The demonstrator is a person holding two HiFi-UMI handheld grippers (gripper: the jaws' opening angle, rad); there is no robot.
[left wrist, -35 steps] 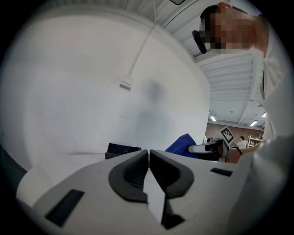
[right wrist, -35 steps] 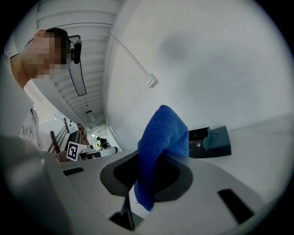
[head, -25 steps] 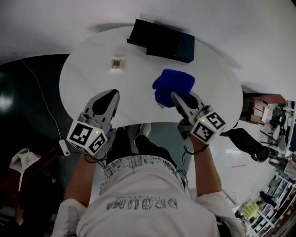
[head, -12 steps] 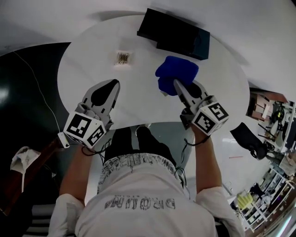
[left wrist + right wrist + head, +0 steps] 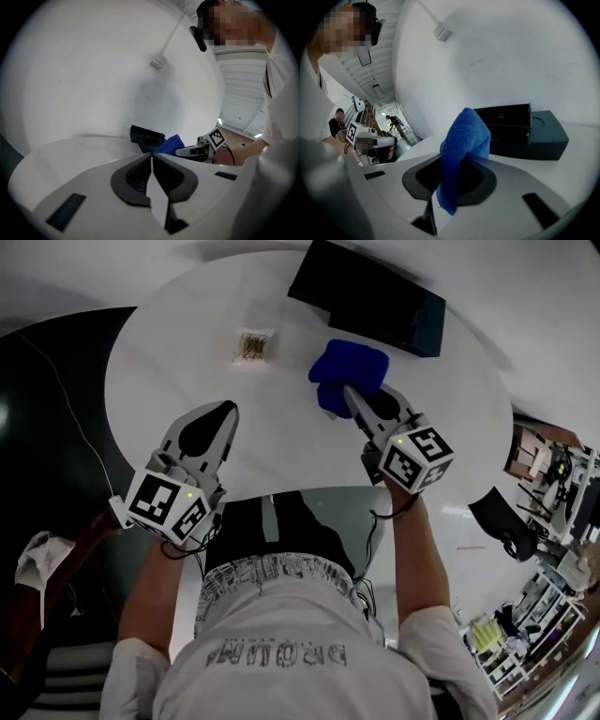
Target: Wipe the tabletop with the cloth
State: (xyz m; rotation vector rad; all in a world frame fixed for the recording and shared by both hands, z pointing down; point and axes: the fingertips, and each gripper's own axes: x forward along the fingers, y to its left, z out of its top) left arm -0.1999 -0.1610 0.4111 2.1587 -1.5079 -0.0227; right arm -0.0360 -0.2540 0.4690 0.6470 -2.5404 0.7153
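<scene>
A blue cloth (image 5: 347, 376) lies bunched on the white round tabletop (image 5: 169, 381), right of centre, near the dark box. My right gripper (image 5: 349, 397) is shut on the blue cloth; in the right gripper view the cloth (image 5: 461, 154) stands up between the jaws and hangs down in front. My left gripper (image 5: 228, 411) hovers over the table's near left part, shut with nothing in it. In the left gripper view its jaws (image 5: 152, 164) meet edge to edge, and the cloth (image 5: 169, 143) shows beyond them.
A dark box (image 5: 370, 298) sits at the table's far right side, just behind the cloth. A small clear packet (image 5: 253, 343) lies far left of centre. Dark floor borders the table at left; cluttered shelving (image 5: 534, 615) stands at right.
The right gripper and cloth have shifted slightly farther onto the table, toward the dark box. The left gripper has stayed near the front left edge.
</scene>
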